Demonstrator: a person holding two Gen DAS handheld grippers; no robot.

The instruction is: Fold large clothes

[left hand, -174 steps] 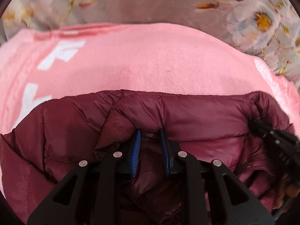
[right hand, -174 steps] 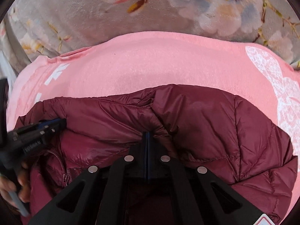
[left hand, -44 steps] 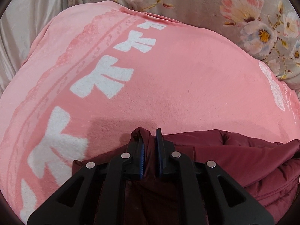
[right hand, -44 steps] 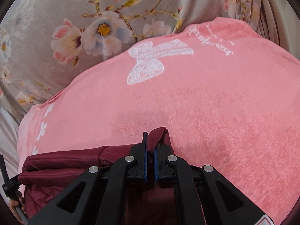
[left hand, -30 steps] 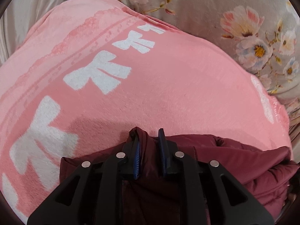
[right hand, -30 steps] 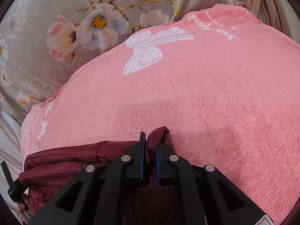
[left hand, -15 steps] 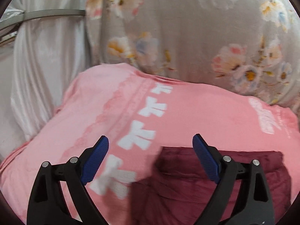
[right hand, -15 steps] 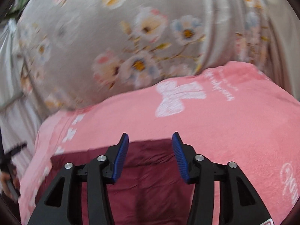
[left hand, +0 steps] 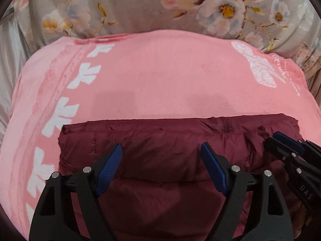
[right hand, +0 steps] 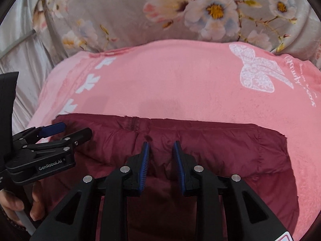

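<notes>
A maroon puffer jacket (left hand: pixel 170 150) lies folded flat on a pink blanket (left hand: pixel 164 84); it also shows in the right wrist view (right hand: pixel 220 152), zipper at its far edge. My left gripper (left hand: pixel 161 154) hovers over the jacket's left half, wide open and empty. My right gripper (right hand: pixel 161 152) hovers over the jacket's middle, open and empty. The right gripper also shows at the right edge of the left wrist view (left hand: pixel 284 146). The left gripper shows at the left of the right wrist view (right hand: pixel 68 132).
The pink blanket (right hand: pixel 180 84) has white bow prints and a lace butterfly (right hand: pixel 258 74). Behind it hangs grey floral fabric (left hand: pixel 160 6). Pale satin cloth (left hand: pixel 8 46) lies at the left. A hand (right hand: pixel 24 206) holds the left gripper's handle.
Both grippers let go of the jacket's far corners, opened and pulled back above it. The jacket now lies flat with a straight far edge.
</notes>
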